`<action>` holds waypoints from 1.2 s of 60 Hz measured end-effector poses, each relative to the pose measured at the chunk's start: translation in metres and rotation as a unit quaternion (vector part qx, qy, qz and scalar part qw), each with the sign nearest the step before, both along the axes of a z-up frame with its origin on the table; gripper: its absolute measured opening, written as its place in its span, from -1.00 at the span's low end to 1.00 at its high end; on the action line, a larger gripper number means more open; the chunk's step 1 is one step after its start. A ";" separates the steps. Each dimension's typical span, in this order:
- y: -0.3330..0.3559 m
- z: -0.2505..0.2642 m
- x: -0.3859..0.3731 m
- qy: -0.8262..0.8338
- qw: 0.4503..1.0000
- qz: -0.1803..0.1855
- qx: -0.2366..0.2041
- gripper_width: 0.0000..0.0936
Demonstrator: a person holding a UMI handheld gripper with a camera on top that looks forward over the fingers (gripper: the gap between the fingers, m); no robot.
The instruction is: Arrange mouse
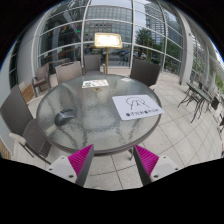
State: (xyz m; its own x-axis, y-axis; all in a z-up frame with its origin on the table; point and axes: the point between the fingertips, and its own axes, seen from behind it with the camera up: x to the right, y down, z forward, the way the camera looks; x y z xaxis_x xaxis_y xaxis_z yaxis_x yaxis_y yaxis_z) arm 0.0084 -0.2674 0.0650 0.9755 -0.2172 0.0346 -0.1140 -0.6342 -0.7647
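A small dark mouse lies on the left part of a round glass table, well beyond my fingers. A white mat with printed markings lies on the table's right side. My gripper is held back from the table, above the tiled floor. Its two fingers with magenta pads stand wide apart and hold nothing.
Grey chairs ring the table: one at the near left, two at the far side, one at the far right. White papers lie at the table's far edge. A lit lamp stands behind. More chairs stand at the right by the glass walls.
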 end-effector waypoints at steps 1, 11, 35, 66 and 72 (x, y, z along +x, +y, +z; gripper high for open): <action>0.002 -0.006 -0.008 0.003 1.000 0.005 -0.003 0.69; 0.038 -0.034 -0.096 0.032 0.997 0.068 -0.024 0.70; 0.201 -0.070 -0.212 0.037 0.991 0.123 -0.040 0.70; 0.281 -0.084 -0.246 0.031 0.985 0.157 -0.066 0.12; 0.282 -0.084 -0.243 0.037 0.986 0.148 -0.061 -0.01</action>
